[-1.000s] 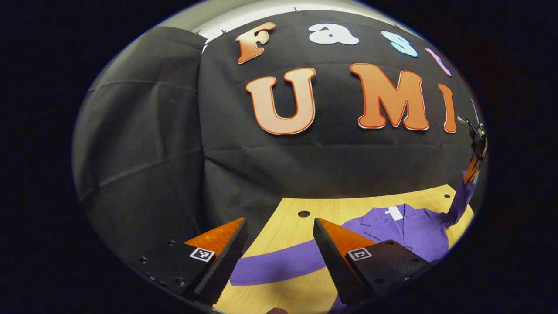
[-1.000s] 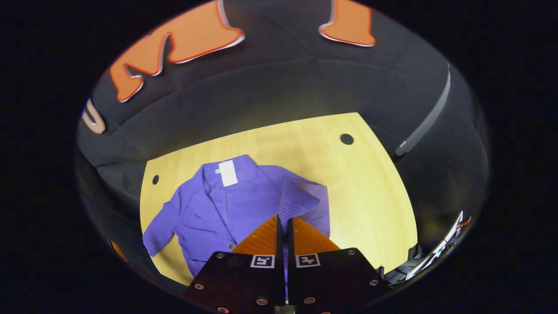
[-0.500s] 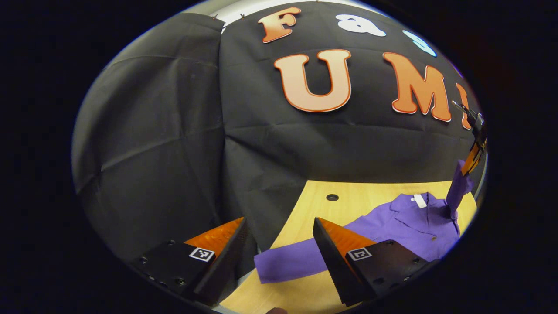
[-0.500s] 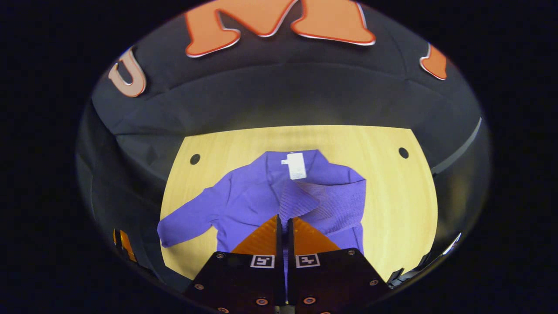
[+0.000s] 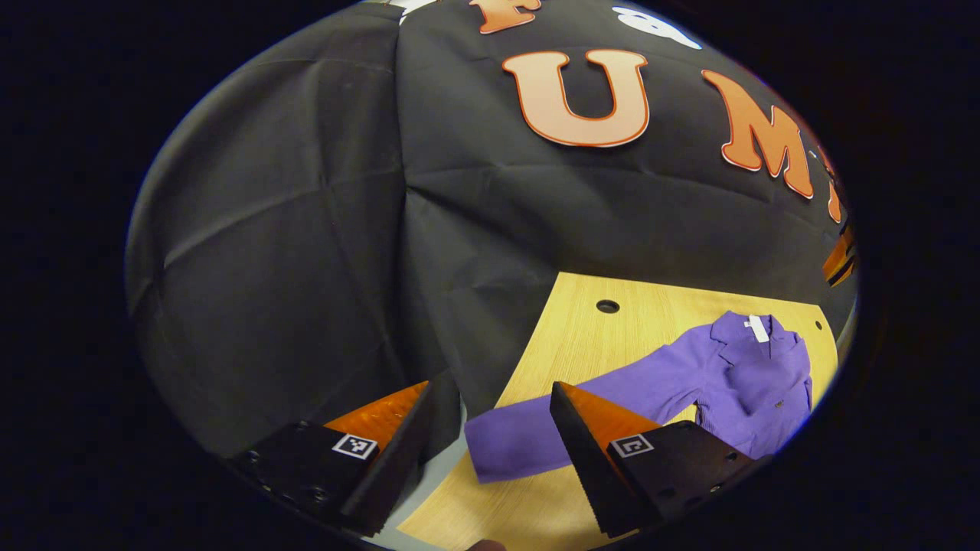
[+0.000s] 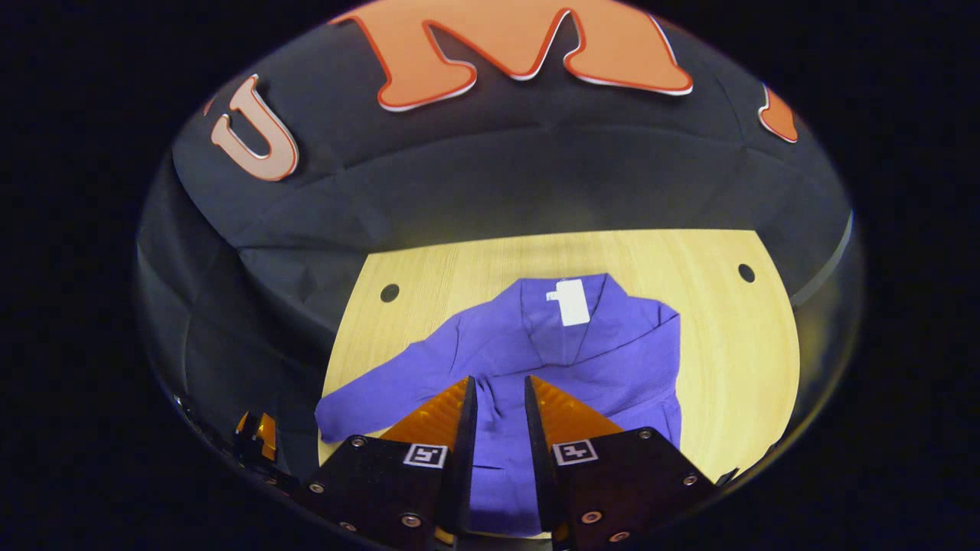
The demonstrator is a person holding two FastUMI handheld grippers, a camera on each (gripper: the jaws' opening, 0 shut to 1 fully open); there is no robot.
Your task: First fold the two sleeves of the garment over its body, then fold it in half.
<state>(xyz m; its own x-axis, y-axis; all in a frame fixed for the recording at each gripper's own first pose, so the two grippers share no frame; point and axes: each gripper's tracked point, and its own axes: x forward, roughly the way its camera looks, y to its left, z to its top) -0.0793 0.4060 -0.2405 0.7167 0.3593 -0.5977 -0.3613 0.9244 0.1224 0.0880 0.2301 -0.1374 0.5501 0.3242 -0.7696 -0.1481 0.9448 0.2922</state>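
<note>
A purple collared garment (image 6: 597, 360) with a white neck label (image 6: 570, 301) lies face up on the wooden table (image 6: 735, 344). Its right side lies folded in over the body (image 6: 651, 344). Its left sleeve (image 6: 375, 398) stretches out flat toward the table's left edge. My right gripper (image 6: 499, 380) hovers above the garment's lower middle, slightly open, with nothing pinched. In the left gripper view the garment (image 5: 743, 375) lies far right and the sleeve's cuff (image 5: 509, 440) ends just beyond my left gripper (image 5: 491, 386), which is wide open and holds nothing.
The table (image 5: 582, 337) has small round holes near its back corners (image 6: 390, 292) (image 6: 746, 272). Black cloth walls close in the back and left. The left table edge runs just under my left gripper. Bare wood lies right of the garment.
My right gripper has opened and let go of the right sleeve, which now lies over the body. My left gripper has swung left and the cuff now sits between its fingers' line.
</note>
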